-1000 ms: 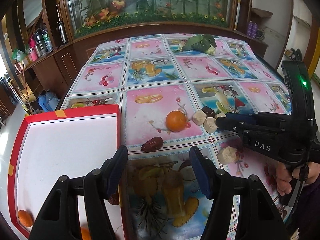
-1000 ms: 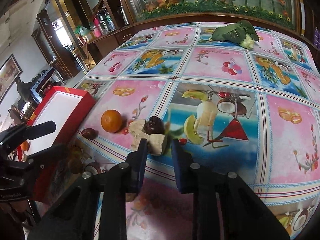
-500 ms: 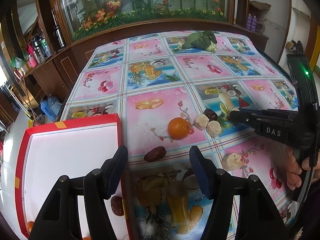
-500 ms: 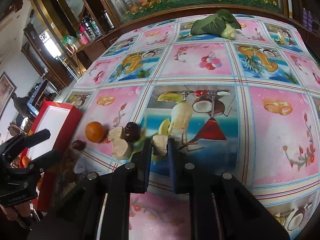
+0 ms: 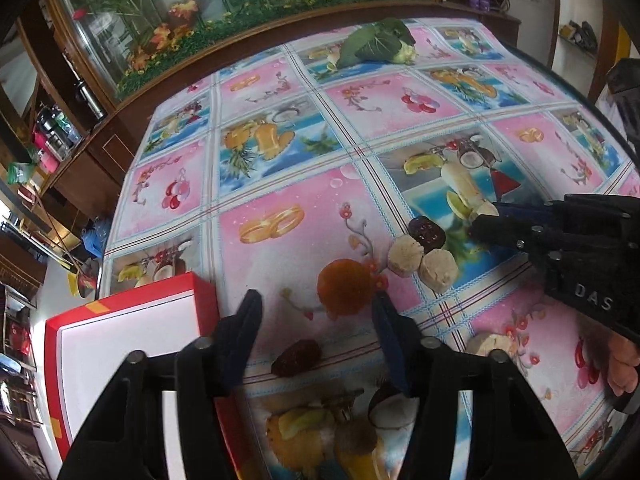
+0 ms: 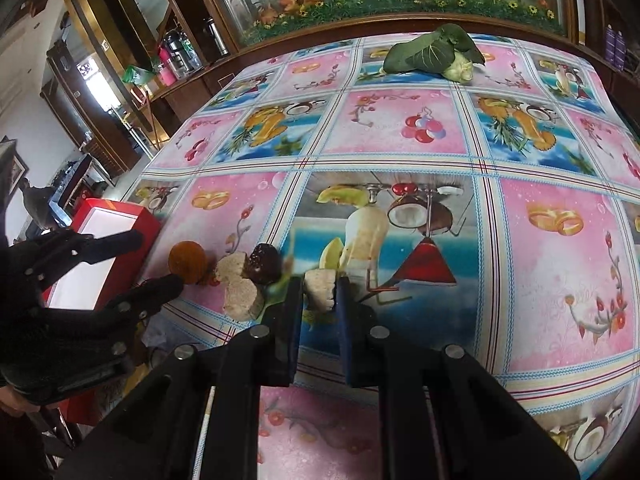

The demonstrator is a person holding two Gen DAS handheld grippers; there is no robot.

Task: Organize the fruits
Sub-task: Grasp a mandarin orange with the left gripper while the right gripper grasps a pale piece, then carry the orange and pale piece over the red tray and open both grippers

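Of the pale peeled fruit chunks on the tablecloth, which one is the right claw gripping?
The chunk pinched in the right claw, standing apart to the right of the dark fruit. The two others lie loose and touching, left of it beside the orange.

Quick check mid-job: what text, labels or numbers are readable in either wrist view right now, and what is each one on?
"DAS": pale letters on the black body of the right gripper, seen in the left wrist view.
Bottles on the side counter: labels too small and blurred to read.
Tablecloth: printed pictures of fruit and rings only, no words.
Red box: no lettering visible.
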